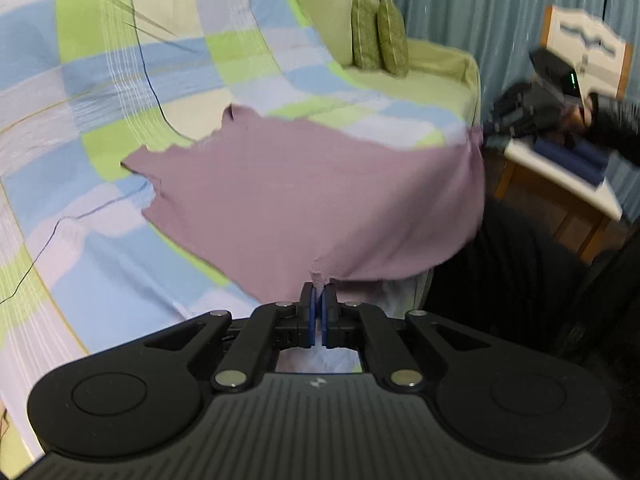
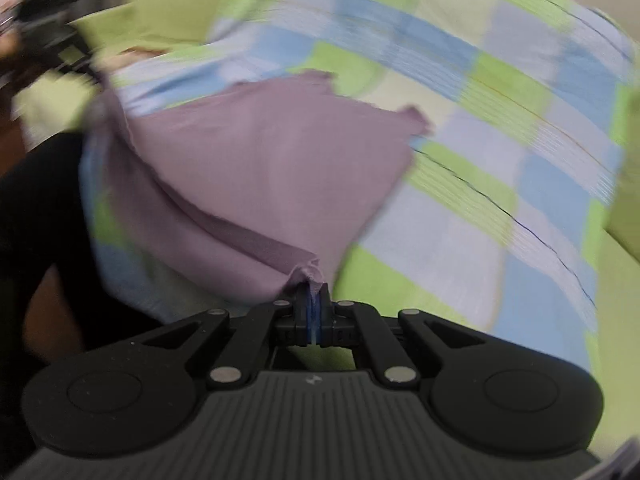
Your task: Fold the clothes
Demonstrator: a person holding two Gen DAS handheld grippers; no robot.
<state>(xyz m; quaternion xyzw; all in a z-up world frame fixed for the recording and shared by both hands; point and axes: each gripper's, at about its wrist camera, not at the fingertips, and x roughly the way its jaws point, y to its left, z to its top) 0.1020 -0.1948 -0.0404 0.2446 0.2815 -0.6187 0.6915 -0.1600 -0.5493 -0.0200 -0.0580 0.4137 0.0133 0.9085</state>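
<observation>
Garment, mauve, lies spread over the bed's checked sheet with its near edge lifted off the bed by both tools. Left gripper has its blue pads pressed together on a bunched bit of the hem, at the bottom middle of the left view. Right gripper is clamped the same way on another pinch of fabric, cloth puckering up right at the pads. In the left view the right gripper also shows at the far right edge of the cloth (blurred, held in a black-sleeved arm). The far corners of the garment sit ragged and crumpled on the sheet. A fold ridge runs diagonally across the cloth in the right view. Two green cushions stand upright side by side at the bed's far end, well apart from the garment. Side table stands beyond the bed by the blue curtain.
</observation>
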